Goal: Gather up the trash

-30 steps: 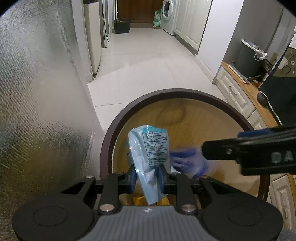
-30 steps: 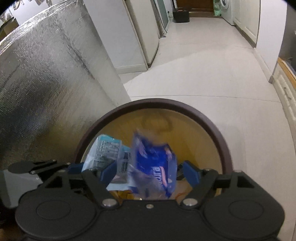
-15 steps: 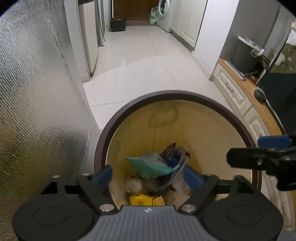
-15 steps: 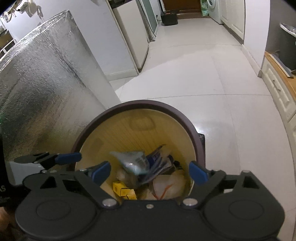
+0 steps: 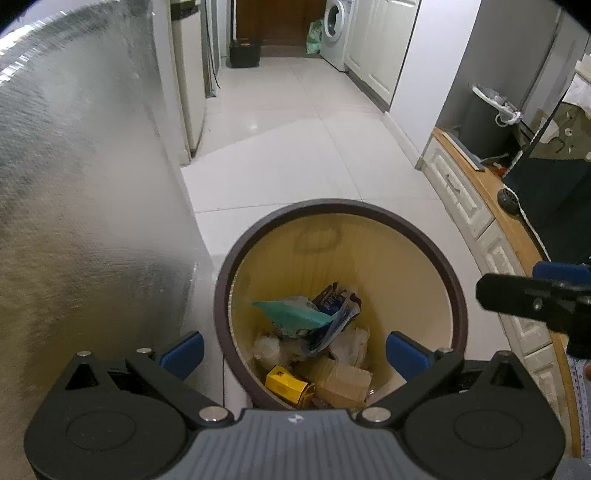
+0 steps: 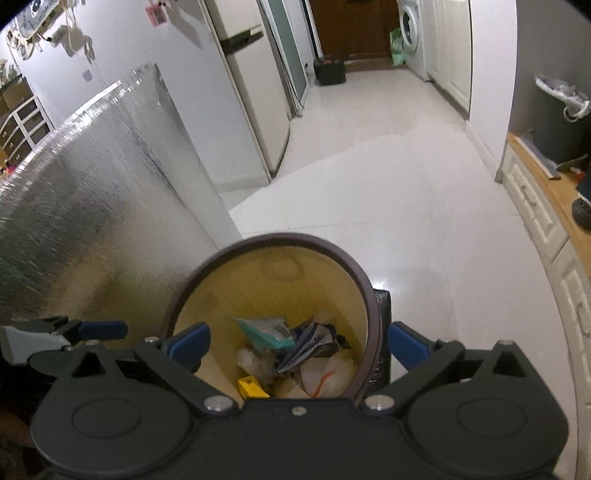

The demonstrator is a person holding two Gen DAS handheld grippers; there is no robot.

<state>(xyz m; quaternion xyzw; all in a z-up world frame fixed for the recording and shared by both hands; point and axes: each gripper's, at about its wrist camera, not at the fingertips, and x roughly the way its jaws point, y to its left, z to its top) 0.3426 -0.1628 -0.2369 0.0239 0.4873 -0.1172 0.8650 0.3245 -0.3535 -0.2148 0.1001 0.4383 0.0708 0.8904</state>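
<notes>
A round bin (image 5: pixel 340 204) with a dark brown rim and a wood-coloured inside stands on the floor below both grippers. A teal packet (image 5: pixel 291 314) and a dark blue wrapper (image 5: pixel 328 301) lie on top of the trash inside it, above a yellow box (image 5: pixel 286 382). My left gripper (image 5: pixel 294 350) hangs over the near rim, its jaws opening wide with nothing between them. My right gripper (image 6: pixel 298 345) is above the bin (image 6: pixel 280 236) too, jaws opening and empty. The teal packet (image 6: pixel 264 330) and blue wrapper (image 6: pixel 306 341) show there as well.
A tall silver foil-covered panel (image 5: pixel 74 184) stands close on the left of the bin. A white cabinet with a wooden top (image 5: pixel 480 221) runs along the right. White tiled floor (image 5: pixel 295 147) stretches ahead to a washing machine (image 5: pixel 334 33). A black box (image 6: pixel 382 306) sits against the bin.
Both grippers let go of their packets, which dropped into the bin. Their jaws spread wide and both grippers rose away from the bin.
</notes>
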